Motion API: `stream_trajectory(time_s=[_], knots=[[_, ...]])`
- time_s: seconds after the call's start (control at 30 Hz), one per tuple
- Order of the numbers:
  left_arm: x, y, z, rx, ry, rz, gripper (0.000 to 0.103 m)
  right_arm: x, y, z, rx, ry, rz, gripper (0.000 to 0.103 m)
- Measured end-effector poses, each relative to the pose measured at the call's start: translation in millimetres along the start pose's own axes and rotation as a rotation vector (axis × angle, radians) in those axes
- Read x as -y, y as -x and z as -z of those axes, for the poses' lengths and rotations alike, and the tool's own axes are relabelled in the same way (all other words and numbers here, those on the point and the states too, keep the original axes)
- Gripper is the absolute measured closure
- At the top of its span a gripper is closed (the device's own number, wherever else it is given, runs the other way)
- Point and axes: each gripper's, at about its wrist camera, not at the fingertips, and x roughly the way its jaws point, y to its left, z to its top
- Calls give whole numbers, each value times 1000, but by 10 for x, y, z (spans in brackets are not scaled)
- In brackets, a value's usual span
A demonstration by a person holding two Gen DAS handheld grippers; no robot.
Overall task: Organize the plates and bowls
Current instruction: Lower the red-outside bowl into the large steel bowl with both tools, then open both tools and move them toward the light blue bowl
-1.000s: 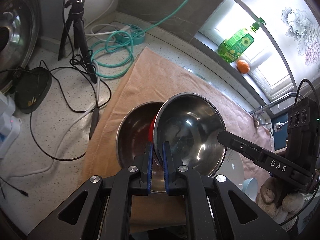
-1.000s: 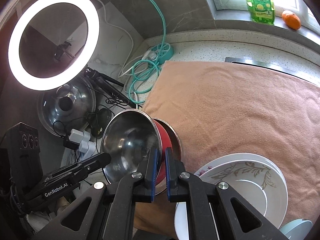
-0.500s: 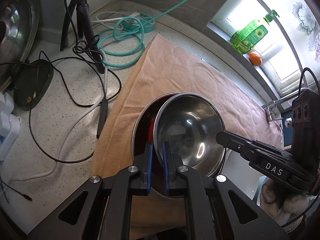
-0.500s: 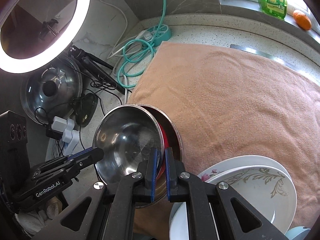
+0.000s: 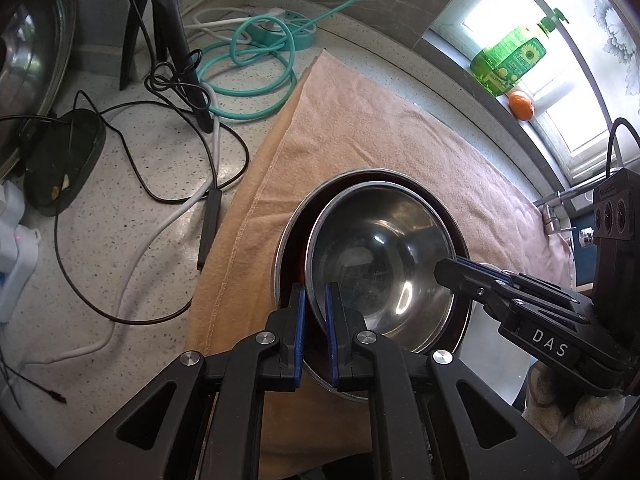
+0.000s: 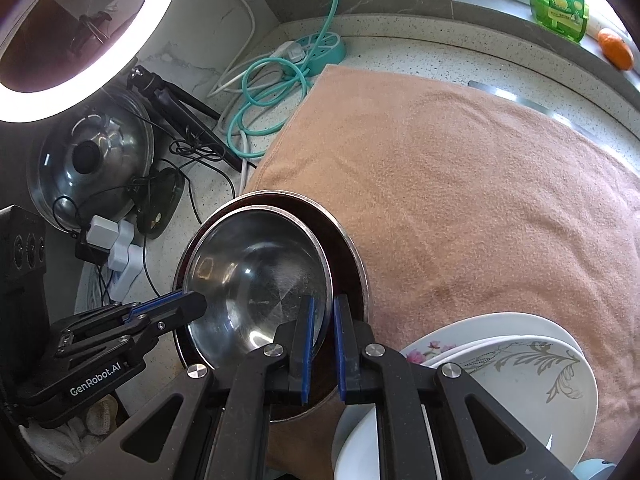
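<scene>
1. I am working in a home kitchen rigged for recording.
2. Speckled stone countertop, grey tiled wall behind.
3. Dish-soap bottle and an orange on the window sill at 1 o'clock.
4. Faucet at 3 o'clock, towel laid over the counter.
5. Pot lid at 10 o'clock; stacked plates at 5 o'clock.
6. Ring light, tripod, power strip at 11 o'clock.

"DAS" on right tool ("GenRobot.AI" on left tool)
</scene>
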Motion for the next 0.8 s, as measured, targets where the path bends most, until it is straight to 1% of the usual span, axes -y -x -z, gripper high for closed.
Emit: stream_trajectory(time_s=[0.23, 0.33, 0.43, 0.6, 0.8], knots=[[25, -3, 6, -14, -12, 5, 95, 19, 14, -6, -7, -22, -9, 92], [23, 11, 8, -9, -6, 6, 95, 21, 59, -3, 3, -25, -13, 89], [30, 38, 11, -7, -5, 13, 95, 16, 125, -9, 20, -22, -18, 89], [19, 168, 29, 23, 15, 28, 95, 33, 326, 7, 54, -32, -58, 89], [84, 397, 63, 81, 33, 63, 95, 115, 701, 150, 118, -37, -92, 89]])
